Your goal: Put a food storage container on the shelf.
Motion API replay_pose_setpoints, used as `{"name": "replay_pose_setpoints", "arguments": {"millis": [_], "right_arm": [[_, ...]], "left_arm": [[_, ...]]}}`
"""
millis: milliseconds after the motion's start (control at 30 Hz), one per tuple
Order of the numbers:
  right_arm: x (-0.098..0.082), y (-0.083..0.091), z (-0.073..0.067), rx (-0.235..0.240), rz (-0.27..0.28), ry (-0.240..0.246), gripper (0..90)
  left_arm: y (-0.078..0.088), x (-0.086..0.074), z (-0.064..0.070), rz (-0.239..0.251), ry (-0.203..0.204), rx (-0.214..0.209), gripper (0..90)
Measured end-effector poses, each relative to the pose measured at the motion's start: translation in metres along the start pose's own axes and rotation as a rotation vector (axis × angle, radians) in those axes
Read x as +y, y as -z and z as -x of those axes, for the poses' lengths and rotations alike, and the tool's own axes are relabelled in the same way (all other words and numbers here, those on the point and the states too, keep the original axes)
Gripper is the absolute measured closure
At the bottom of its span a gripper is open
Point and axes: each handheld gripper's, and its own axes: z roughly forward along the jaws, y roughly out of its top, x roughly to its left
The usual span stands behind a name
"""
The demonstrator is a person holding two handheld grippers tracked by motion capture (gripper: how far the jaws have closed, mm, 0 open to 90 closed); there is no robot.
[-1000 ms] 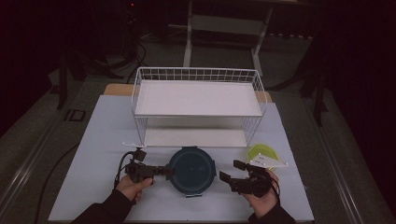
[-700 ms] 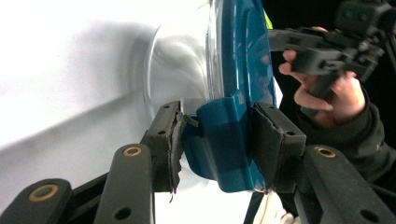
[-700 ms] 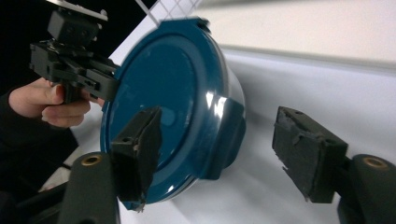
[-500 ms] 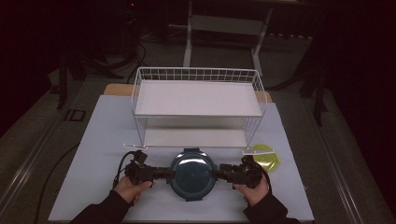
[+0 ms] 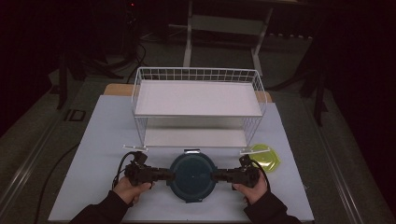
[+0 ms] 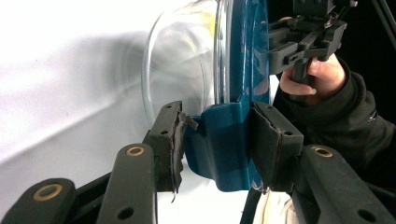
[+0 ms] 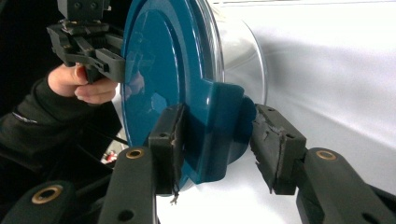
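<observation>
A white table cover [image 5: 93,140] fills the middle of the high view, with a white two-tier wire rack [image 5: 198,109] set in the upper centre. Below the rack, at lower centre, a round glass container with a teal clip-lock lid [image 5: 192,176] is seen, and a yellow-green lid [image 5: 265,156] lies to its right.

The left gripper [image 6: 217,140] is clamped on the lid's left latch tab. The right gripper [image 7: 217,140] has just been closing around the opposite tab; one pad is seen touching, while a narrow gap remains at the other.

For a steady lift, the right grip should be finished before any raising, and both sides should be raised together and kept level.

The container's contents cannot be made out. The forearms are cut off at the bottom edge, and the surroundings are lost in darkness.
</observation>
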Motion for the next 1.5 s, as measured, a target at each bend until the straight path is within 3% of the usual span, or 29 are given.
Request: {"name": "replay_pose_setpoints", "arguments": {"millis": [167,367,600,767,1200,1500], "right_arm": [[-0.004,-0.002,0.004,0.034,0.032,-0.063,55.1],[-0.006,-0.002,0.006,0.057,0.031,-0.112,56.0],[-0.006,-0.001,0.0,0.023,0.033,-0.094,56.1],[-0.007,0.001,-0.001,0.021,0.047,-0.116,56.3],[0.001,0.013,-0.011,0.028,0.067,-0.085,56.3],[0.012,0.02,-0.023,0.035,0.085,-0.079,56.4]], "left_arm": [[0.0,-0.003,-0.002,0.026,0.019,0.0,55.6],[-0.001,-0.004,-0.004,0.037,0.026,-0.008,55.7],[0.001,-0.005,-0.003,0.043,0.07,-0.003,56.4],[-0.001,-0.005,0.003,0.037,0.082,0.002,56.5],[0.007,0.006,0.021,0.057,0.057,0.012,56.7],[0.016,0.021,0.035,0.077,0.032,0.022,56.8]]}}
